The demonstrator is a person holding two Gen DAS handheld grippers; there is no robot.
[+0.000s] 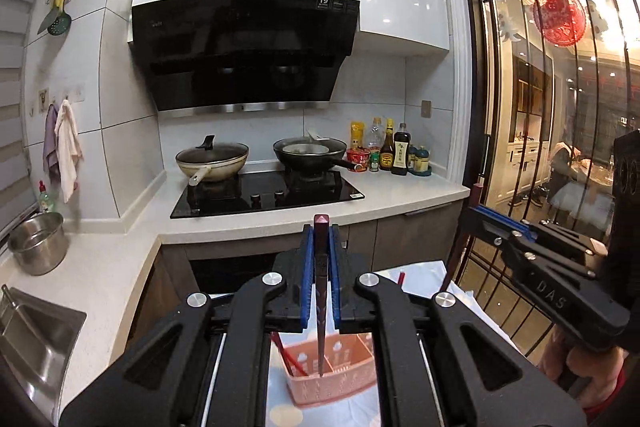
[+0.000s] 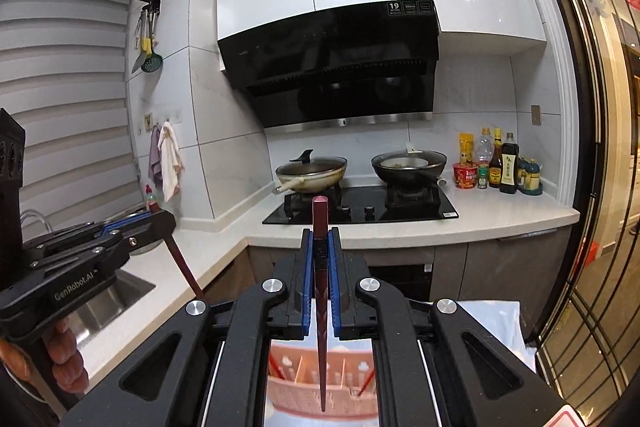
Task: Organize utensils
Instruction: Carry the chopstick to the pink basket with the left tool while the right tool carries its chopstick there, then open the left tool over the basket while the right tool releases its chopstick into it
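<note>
My left gripper [image 1: 321, 239] is shut on a dark maroon chopstick [image 1: 321, 291] held upright, its tip over a pink slotted utensil basket [image 1: 332, 383] below. My right gripper [image 2: 321, 243] is shut on a second maroon chopstick [image 2: 321, 307], upright, its tip over the same pink basket [image 2: 320, 391]. Red chopsticks [image 1: 288, 355] stand in the basket's left slot. The right gripper [image 1: 480, 215] shows at the right of the left wrist view, the left gripper [image 2: 164, 219] at the left of the right wrist view.
A white L-shaped counter [image 1: 400, 203] carries a black hob [image 1: 264, 195] with two pans, sauce bottles [image 1: 392, 151] and a steel pot [image 1: 36, 243]. A sink [image 1: 32, 339] is at the left. A glass door [image 1: 560, 107] is at the right. The basket stands on a light patterned cloth [image 1: 288, 411].
</note>
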